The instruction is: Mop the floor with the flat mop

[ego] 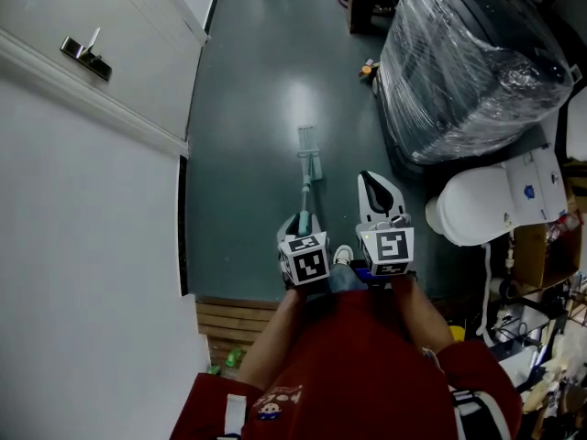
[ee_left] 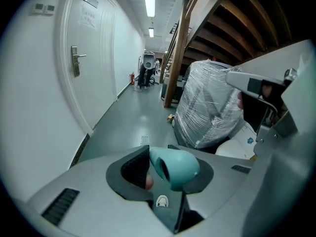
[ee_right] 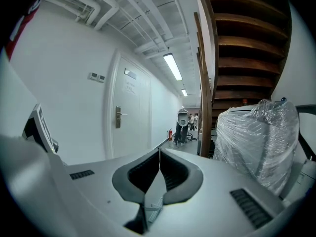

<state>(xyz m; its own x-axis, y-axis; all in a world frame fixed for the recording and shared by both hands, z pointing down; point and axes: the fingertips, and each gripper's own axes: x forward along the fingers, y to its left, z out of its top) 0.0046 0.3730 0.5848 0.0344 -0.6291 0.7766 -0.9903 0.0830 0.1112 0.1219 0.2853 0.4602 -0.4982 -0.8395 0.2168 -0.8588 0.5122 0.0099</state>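
Observation:
The flat mop's pale head [ego: 308,140] lies on the grey-green floor [ego: 257,90] ahead of me. Its teal handle [ego: 304,193] slants back into my left gripper [ego: 304,220], which is shut on it. In the left gripper view the handle's rounded teal end [ee_left: 175,166] sits between the dark pads of the left gripper [ee_left: 169,163], and the mop head [ee_left: 144,140] shows small beyond. My right gripper [ego: 375,181] hovers beside the handle, to its right. Its jaws [ee_right: 159,152] meet at the tips with nothing between them.
A large plastic-wrapped load [ego: 468,62] stands on the right with a white toilet [ego: 477,204] beside it. A white wall and door [ego: 101,35] run along the left. Wooden slats [ego: 229,324] lie by my left foot. People stand far down the corridor [ee_right: 183,127].

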